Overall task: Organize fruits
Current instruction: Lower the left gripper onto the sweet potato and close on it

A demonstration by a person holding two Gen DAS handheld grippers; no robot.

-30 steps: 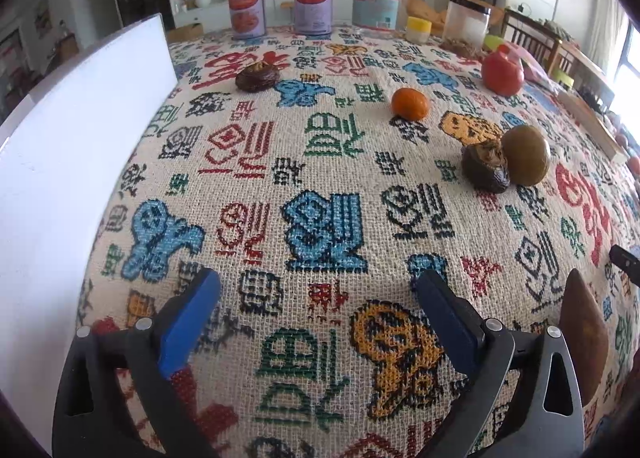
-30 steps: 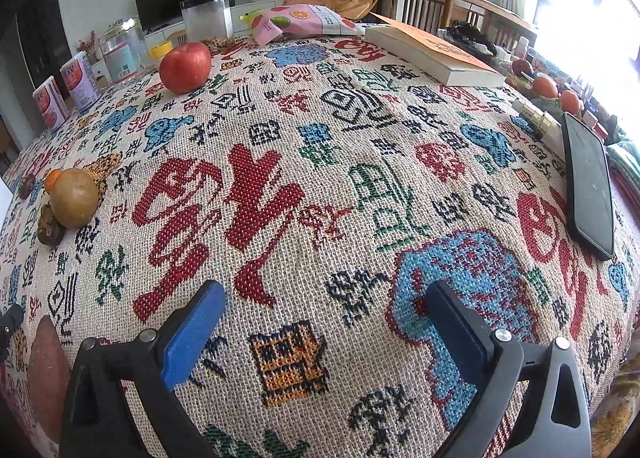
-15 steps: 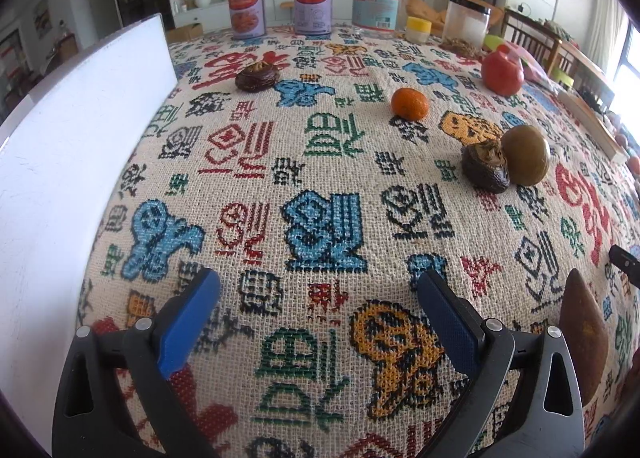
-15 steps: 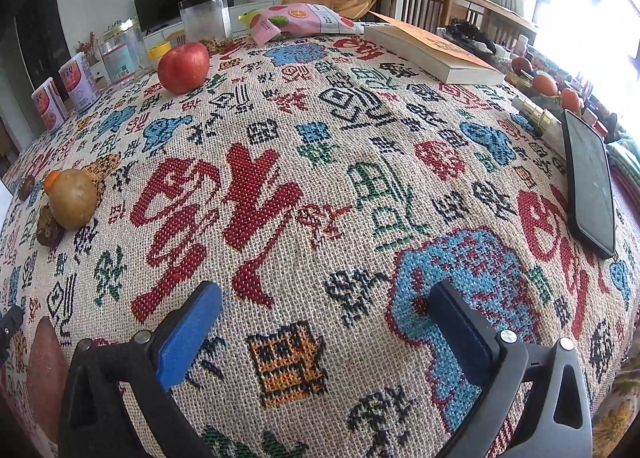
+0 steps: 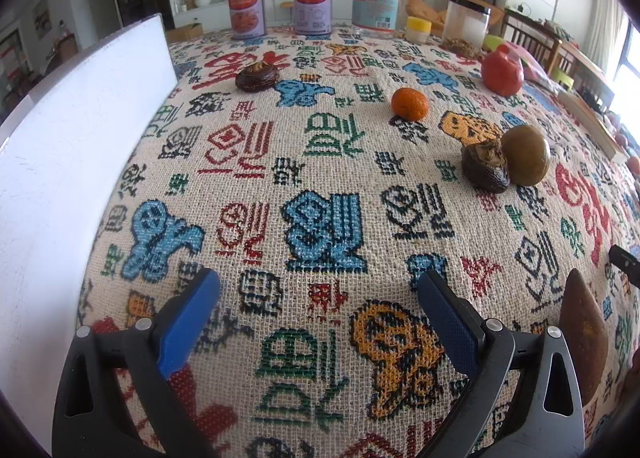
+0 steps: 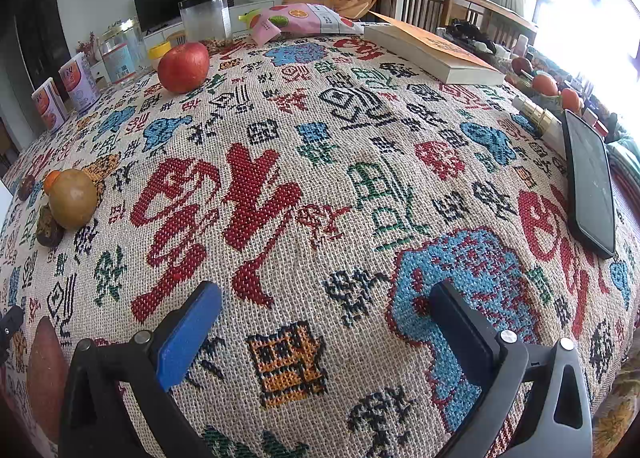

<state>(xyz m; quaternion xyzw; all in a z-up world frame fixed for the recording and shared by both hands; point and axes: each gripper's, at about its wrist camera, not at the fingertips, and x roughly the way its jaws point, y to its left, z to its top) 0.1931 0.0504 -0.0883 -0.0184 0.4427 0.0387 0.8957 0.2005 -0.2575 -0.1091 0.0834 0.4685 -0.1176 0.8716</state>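
Observation:
Fruits lie scattered on a patterned tablecloth (image 5: 320, 177). In the left wrist view I see a dark wrinkled fruit (image 5: 257, 77) at the back, a small orange (image 5: 409, 103), a red apple (image 5: 502, 73), a second dark wrinkled fruit (image 5: 485, 171) touching a green-brown round fruit (image 5: 525, 155), and a brown sweet potato (image 5: 583, 334) at the near right. My left gripper (image 5: 316, 316) is open over bare cloth. The right wrist view shows the apple (image 6: 183, 66), the round fruit (image 6: 73, 197) and the sweet potato (image 6: 46, 374). My right gripper (image 6: 326, 328) is open, nothing between its fingers.
A white board (image 5: 72, 161) stands along the left side. Cans (image 5: 312, 2) and jars (image 5: 374, 13) line the back. A book (image 6: 432, 51), a snack bag (image 6: 304, 19) and a black phone (image 6: 590, 181) lie to the right.

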